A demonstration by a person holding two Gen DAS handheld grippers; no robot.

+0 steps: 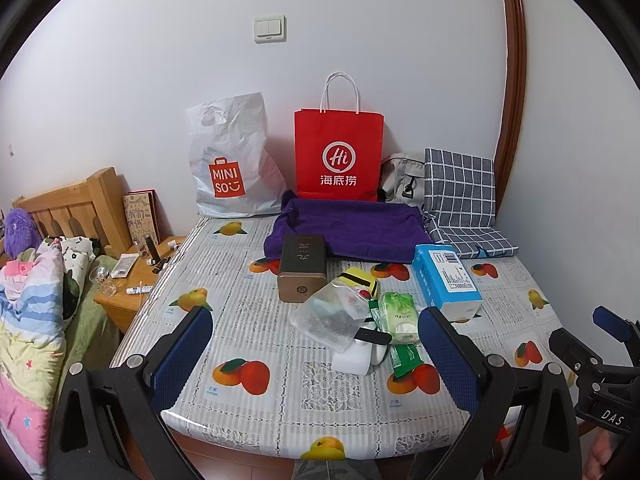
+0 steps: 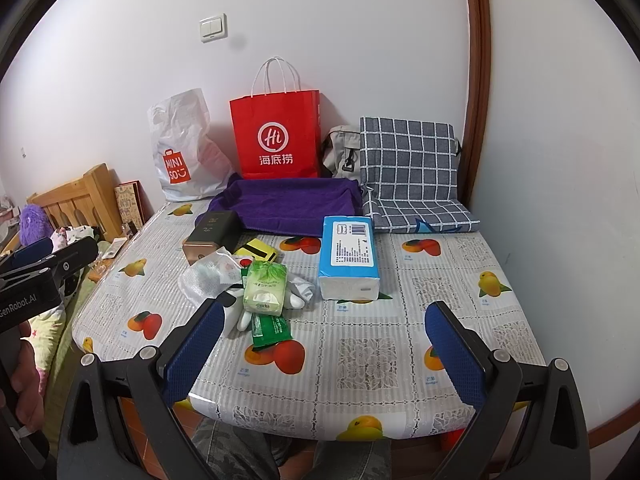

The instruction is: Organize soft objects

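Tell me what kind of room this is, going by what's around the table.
Most likely a bedroom at home: a wooden headboard with colorful bedding sits left of the table, a cluttered nightstand stands between them, and shopping bags lean against the wall.

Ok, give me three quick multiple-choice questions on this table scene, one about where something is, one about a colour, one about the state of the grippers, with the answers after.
1. Where does the red paper bag stand?
A. At the table's front edge
B. Against the wall, behind the purple towel
C. On the bed

2. What colour is the large tissue pack mostly?
A. Blue and white
B. Pink
C. Black

3. How are the left gripper and right gripper set?
A. Both open, holding nothing
B. Both shut on the towel
C. Left shut on the brown tin

Answers: 1 B, the bag is upright at the wall with the towel lying in front. 2 A, its wrapper is blue with white ends. 3 A, each pair of fingers stands wide apart over the table.
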